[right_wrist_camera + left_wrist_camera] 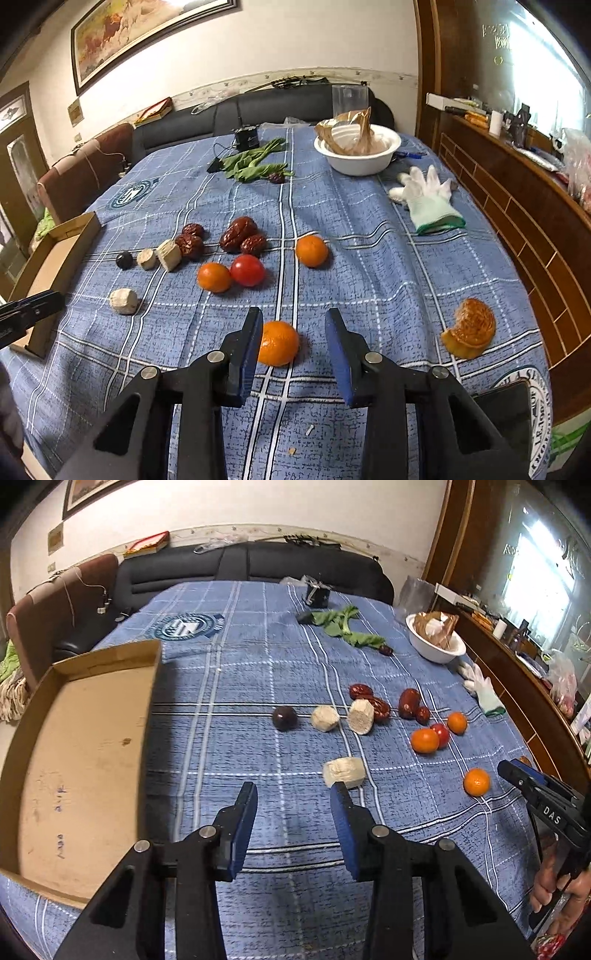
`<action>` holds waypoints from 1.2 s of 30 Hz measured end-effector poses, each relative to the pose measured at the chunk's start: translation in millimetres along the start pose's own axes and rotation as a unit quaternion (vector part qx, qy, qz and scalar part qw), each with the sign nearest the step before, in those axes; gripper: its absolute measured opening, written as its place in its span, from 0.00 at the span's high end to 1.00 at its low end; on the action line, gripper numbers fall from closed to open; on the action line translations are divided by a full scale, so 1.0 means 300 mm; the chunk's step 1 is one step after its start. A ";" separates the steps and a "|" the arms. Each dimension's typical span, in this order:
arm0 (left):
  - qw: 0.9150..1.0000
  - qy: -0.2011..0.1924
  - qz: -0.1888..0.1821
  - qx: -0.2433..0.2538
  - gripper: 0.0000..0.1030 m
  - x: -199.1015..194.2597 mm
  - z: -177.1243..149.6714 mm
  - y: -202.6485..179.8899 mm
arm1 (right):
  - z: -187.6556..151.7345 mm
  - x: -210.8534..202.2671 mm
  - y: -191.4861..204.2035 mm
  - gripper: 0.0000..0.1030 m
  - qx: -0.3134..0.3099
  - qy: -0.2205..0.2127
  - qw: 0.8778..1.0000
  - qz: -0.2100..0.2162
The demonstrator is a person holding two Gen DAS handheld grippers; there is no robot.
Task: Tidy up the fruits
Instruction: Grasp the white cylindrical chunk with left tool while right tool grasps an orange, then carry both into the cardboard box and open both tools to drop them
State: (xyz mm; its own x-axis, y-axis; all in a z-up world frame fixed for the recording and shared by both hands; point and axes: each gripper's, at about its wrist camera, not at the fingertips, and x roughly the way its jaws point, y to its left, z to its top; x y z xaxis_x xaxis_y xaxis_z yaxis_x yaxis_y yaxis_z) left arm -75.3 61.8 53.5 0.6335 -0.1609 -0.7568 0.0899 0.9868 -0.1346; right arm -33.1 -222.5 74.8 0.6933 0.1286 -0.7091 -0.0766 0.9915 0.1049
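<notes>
The right tongs [291,332] are released, their two blue fingers standing wide apart over the blue checked tabletop [369,266]. The nearest tangerine [277,342] lies on the cloth between them, close to the left finger and perhaps touching it; the view is too flat to be sure. The left tongs [293,805] are also released and hold nothing. A pale cut chunk [344,771] rests just beyond the tip of their right finger.

I take the red tomato [248,270] as the landmark. It lies farther out than the nearest tangerine. A second tangerine [214,277] touches it on its left, and a third tangerine [311,251] lies to its right, a little farther and apart from it. Beyond the tomato is a group of wrinkled red dates [242,232]. To the left of the tomato, two more pale chunks [162,255] and a dark round fruit [124,260] stand in a row. Well to the right of the tomato, near the tabletop edge, lies a piece of orange peel [471,328].

The open cardboard box [74,768] sits far to the left of the tomato, at the edge of the tabletop. Farther than the tomato and to its right lies a white glove [430,201]. Beyond the dates there are green leaves [255,162] and a white bowl [360,162] with brown wrapping inside.
</notes>
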 end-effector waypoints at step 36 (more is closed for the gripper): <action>0.996 -0.048 0.062 -0.052 0.68 -0.163 -0.002 0.219 | 0.017 -0.048 0.369 0.64 -0.105 0.008 0.989 0.108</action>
State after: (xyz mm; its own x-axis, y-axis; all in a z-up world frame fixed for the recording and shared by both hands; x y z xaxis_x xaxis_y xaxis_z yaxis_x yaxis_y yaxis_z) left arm -100.9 134.7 81.3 0.7050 -0.0313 -0.7085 -0.0702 0.9910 -0.1136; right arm -48.0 -114.7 100.1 0.6326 0.3367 -0.6975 -0.3698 0.9226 0.1099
